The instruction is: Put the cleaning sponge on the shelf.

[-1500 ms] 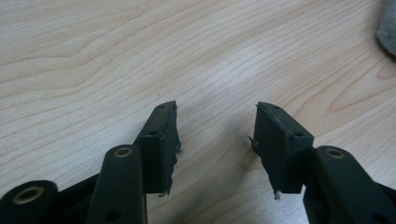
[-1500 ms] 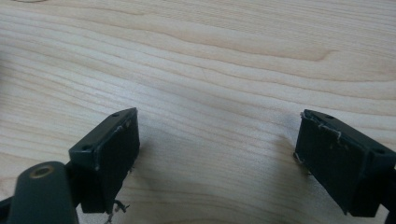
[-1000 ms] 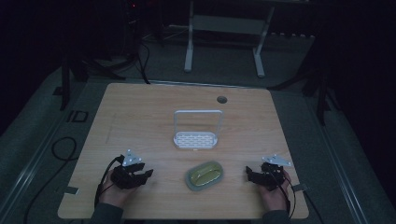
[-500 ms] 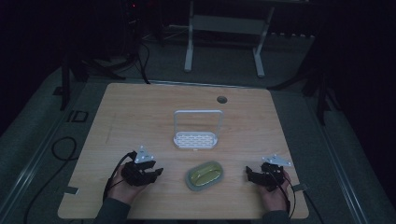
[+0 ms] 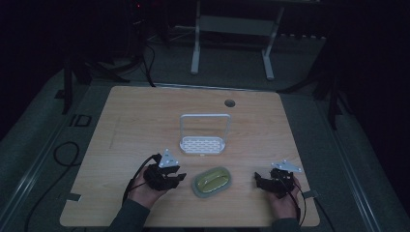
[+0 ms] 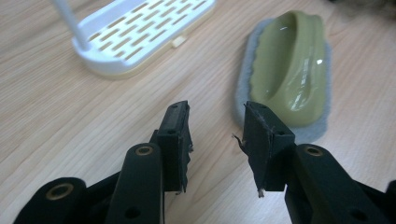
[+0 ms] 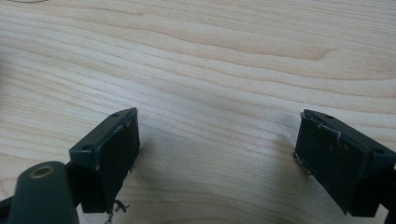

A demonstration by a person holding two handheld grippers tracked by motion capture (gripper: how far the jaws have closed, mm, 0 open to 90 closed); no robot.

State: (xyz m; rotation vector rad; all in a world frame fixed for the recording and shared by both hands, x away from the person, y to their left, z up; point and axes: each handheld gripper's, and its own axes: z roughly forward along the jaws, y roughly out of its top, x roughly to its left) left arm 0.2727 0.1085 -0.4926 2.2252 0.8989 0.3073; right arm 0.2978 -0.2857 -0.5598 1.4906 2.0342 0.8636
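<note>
pale wood-grain table [image 6: 70, 116], matt; glossy olive dish [image 6: 292, 70] on a grey felt-like pad [image 6: 243, 88]; white slotted plastic rack [image 6: 140, 35]; matt black pads [image 7: 114, 154], frayed.

A pale wooden surface [image 5: 145, 125] with a round cable hole [image 5: 229, 103] — behind it, a white stand's legs [image 5: 196, 46] on grey floor [image 5: 38, 130].

In the high view, the left tool [image 5: 181, 177] sits at lower centre-left, jaws parted narrowly with nothing between. The right tool [image 5: 257, 180] sits at lower right, jaws spread wide, empty.
</note>
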